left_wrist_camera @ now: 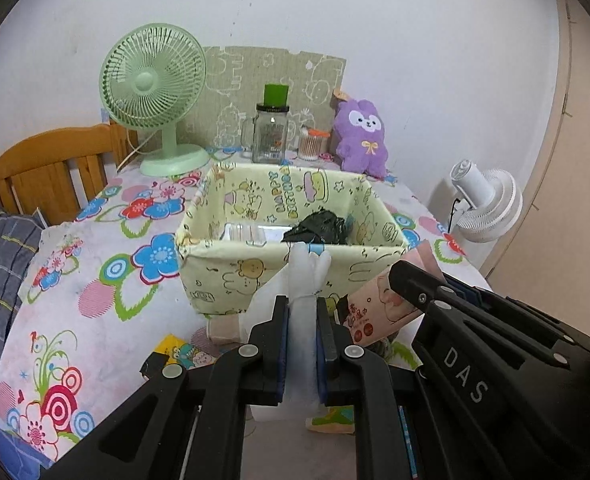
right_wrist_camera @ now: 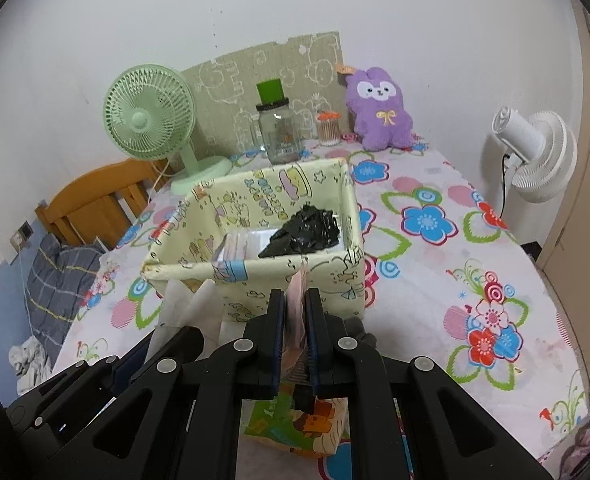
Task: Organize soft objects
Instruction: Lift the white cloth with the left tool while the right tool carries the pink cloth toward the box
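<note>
From the left wrist, the left gripper (left_wrist_camera: 301, 312) pinches a white soft bag (left_wrist_camera: 307, 276) upright, just before the yellow fabric box (left_wrist_camera: 255, 264); the bag's lower end is hidden behind the fingers.

From the right wrist, the right gripper (right_wrist_camera: 295, 308) pinches a pink packet (right_wrist_camera: 297, 300) edge-on, near the box's (right_wrist_camera: 335, 276) front wall; its print is unreadable. A black bag (right_wrist_camera: 303, 230) lies inside.

left tool (left_wrist_camera: 302, 320) — clamps white cloth (left_wrist_camera: 303, 312) | fabric bin (left_wrist_camera: 287, 256) beyond
</note>
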`<state>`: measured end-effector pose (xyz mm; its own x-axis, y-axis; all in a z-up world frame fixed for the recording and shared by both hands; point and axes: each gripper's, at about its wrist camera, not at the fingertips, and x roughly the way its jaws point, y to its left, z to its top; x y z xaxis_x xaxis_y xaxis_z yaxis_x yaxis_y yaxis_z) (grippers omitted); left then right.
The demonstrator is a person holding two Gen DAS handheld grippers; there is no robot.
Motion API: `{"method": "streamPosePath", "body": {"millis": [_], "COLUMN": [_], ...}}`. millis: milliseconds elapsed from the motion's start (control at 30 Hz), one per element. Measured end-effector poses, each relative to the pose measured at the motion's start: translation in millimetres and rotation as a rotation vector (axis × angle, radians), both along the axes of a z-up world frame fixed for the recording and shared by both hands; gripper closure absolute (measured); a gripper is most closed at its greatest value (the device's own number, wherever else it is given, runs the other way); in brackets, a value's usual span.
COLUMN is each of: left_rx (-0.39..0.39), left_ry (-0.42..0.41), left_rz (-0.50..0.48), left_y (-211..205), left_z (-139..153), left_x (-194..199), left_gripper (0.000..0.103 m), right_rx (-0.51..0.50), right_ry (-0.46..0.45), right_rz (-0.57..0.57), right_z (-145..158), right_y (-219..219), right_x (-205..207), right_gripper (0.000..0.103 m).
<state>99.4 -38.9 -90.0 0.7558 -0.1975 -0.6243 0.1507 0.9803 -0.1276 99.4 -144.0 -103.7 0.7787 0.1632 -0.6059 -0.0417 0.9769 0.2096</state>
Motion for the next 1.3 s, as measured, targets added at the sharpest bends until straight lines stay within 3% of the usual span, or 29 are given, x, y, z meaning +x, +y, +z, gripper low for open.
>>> {"method": "streamPosePath", "body": {"millis": [700, 1300], "left_rx": [0.017, 0.040], "left_ry": [-0.083, -0.141], "left_rz": [-0.003, -0.003], "left_y": [0, -2], "left_z": [46, 65], "left_x": [-10, 20], "left_gripper": [0.095, 0.095], "right_rx": [-0.011, -0.013], "right_ry": [-0.075, -0.128], "right_rz": [-0.010, -0.020], "right_z": [47, 70], "right_y": [1, -2], "right_x": [-14, 11], "right_gripper": [0.090, 0.090]}}
